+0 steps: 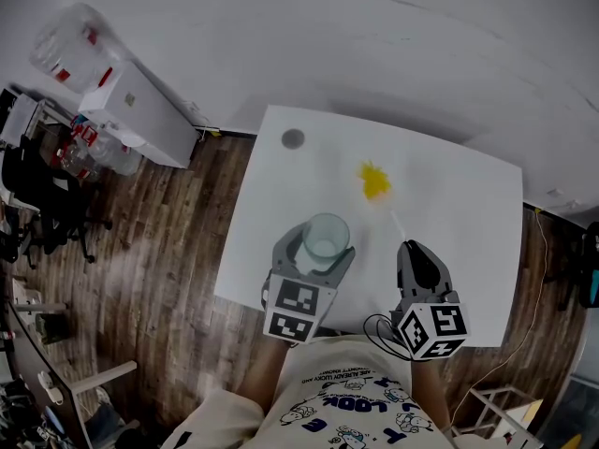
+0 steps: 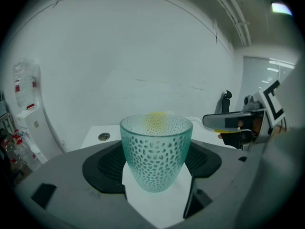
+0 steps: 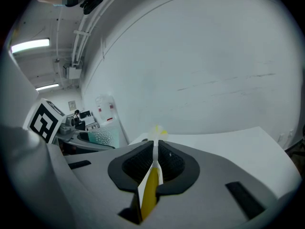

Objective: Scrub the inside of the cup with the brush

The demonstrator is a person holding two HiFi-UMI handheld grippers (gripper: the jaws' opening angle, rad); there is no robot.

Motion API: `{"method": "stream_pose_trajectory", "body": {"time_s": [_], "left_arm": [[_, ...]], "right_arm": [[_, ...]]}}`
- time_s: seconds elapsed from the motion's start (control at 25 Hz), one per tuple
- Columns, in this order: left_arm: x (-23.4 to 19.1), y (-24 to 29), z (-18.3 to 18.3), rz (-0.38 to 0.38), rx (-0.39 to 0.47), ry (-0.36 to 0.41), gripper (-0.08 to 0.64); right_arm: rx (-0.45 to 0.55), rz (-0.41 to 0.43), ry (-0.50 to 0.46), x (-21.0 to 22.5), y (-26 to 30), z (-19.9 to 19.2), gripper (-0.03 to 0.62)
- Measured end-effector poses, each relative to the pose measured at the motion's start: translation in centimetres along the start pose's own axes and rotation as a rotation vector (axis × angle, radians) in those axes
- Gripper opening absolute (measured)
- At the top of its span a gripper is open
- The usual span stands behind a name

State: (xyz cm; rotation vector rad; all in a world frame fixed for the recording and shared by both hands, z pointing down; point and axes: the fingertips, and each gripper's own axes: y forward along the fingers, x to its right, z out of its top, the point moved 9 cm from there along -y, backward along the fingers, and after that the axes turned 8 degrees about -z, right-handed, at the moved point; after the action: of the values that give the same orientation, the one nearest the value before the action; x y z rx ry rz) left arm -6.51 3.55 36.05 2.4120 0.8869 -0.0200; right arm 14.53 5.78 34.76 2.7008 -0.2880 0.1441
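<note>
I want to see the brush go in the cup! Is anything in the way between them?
Nothing I can see. The right claw grips the brush, its yellow bristles out ahead. The cup sits in the left claw, top open, with only bare table between them.

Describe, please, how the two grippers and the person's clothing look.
Both left gripper and right gripper are grey with black ribbed pads, each bearing a white cube with black square markers. A black cable loops beside the right one. The shirt is pale, printed blue.
</note>
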Motion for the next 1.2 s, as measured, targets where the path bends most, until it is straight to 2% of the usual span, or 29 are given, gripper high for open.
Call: {"method": "stream_pose_trajectory", "body": {"time_s": [1.2], "left_arm": [[1.2, 0.4, 0.5, -0.009, 0.013, 0.027, 0.356]], "right_arm": [[0.016, -0.007, -0.008, 0.3, -0.5, 0.1, 0.043]]}}
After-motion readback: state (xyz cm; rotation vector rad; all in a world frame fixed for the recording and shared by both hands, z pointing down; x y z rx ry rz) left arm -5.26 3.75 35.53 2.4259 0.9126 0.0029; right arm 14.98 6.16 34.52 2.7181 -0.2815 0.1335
